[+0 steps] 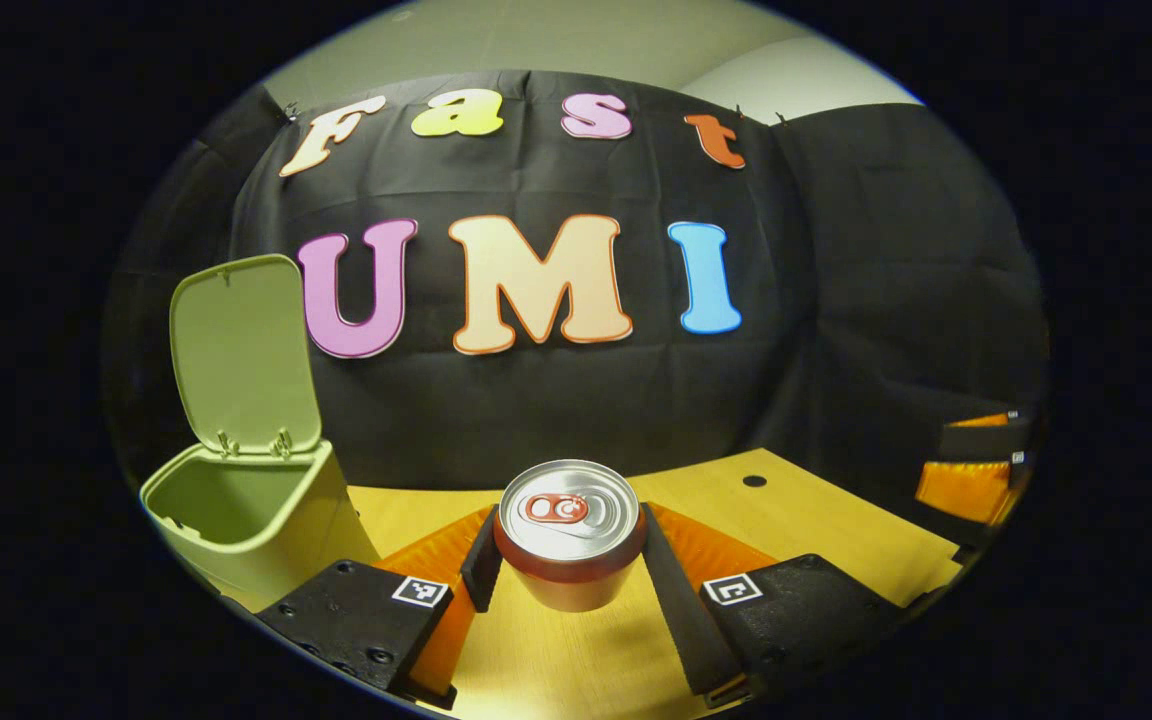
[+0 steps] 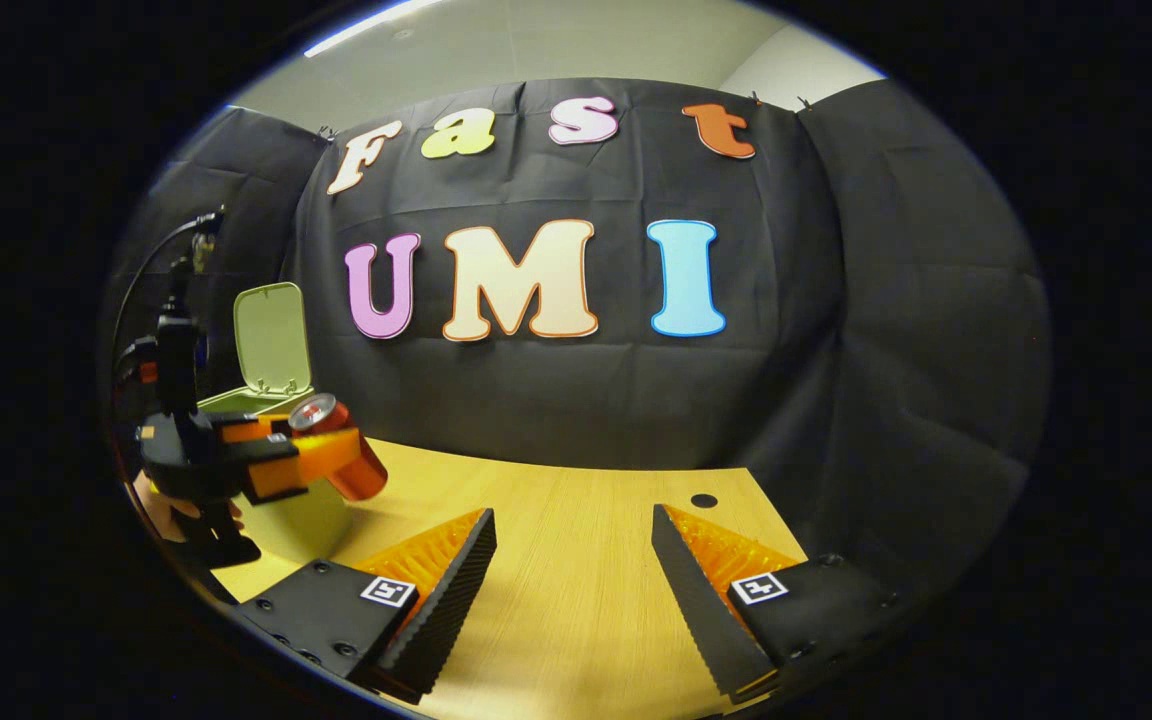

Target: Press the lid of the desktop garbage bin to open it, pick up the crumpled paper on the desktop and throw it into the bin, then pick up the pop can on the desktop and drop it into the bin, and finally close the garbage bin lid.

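Pop can (image 1: 568, 530) sits clamped between the fingers of the left gripper (image 1: 566, 560), one finger pressed on each side of its body, and it hangs clear above the counter (image 1: 816, 510). In the right gripper view the same left gripper (image 2: 311, 450) carries the can (image 2: 341, 455) tilted, just right of the garbage bin (image 2: 286, 500) and near its rim.

The step in hand looks like the drop of the can. To do it well, the left gripper should travel left until the can is fully over the bin's mouth (image 1: 211, 495), above the rim, before the fingers part; a release too early would likely bounce the can off the near edge. The upright lid (image 1: 241, 350) stands at the far side, so the approach from the right front is free.

The can is red with a bright silver top and a red pull tab, and shows no dents. The bin is pale green, its lid hinged fully open.

The right gripper (image 2: 573, 560) waits with its fingers spread wide and nothing between them, low over the bare counter.
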`<state>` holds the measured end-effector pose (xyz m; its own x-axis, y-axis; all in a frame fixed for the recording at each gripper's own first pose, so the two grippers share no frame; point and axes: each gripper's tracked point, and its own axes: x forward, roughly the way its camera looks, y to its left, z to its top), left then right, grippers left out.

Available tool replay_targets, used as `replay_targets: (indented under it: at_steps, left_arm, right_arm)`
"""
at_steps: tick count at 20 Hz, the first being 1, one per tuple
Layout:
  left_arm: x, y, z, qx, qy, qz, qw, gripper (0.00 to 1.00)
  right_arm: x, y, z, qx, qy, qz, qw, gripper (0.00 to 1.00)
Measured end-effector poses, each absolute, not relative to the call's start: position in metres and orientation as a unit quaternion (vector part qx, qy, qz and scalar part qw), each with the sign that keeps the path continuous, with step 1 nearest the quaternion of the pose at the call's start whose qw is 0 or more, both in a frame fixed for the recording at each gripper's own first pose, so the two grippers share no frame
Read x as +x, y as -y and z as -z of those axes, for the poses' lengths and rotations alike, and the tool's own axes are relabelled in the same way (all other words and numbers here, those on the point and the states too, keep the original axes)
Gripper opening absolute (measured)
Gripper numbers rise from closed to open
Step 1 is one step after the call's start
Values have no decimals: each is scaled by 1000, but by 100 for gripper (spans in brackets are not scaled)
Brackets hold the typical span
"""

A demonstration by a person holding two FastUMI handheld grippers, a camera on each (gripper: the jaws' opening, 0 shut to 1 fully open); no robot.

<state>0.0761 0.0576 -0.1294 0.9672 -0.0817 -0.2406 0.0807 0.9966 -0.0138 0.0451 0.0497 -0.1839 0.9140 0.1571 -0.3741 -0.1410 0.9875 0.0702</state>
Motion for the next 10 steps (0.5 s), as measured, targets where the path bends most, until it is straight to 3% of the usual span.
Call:
replay_targets:
  at_steps: [10]
  left_arm:
    - [88, -135, 40, 9, -39, -30, 999, 77]
  right_arm:
    - [54, -57, 184, 38, -192, -75, 978, 98]
